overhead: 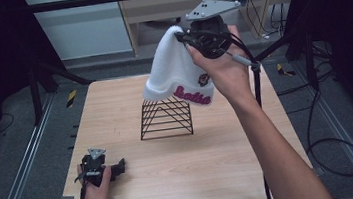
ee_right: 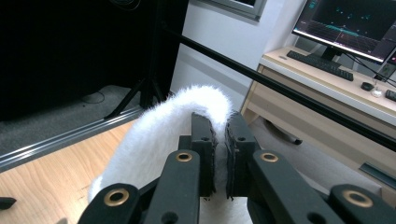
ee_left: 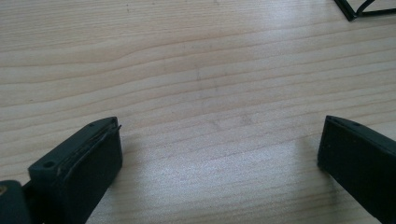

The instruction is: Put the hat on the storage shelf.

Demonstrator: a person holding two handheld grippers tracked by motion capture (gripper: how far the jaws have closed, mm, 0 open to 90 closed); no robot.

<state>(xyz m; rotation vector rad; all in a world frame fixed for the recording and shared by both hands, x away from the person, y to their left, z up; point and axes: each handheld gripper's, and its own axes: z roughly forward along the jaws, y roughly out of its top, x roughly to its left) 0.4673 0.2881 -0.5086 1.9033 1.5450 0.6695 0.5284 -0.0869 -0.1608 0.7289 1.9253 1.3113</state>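
The right claw (overhead: 184, 39) is raised high, on an arm stretched forward from the bottom edge, and its jaws point to the left. They are pressed together on a white hat (overhead: 173, 69). The left claw (overhead: 117, 167) is low near the front left, with the hand behind it. Its jaws are wide apart.
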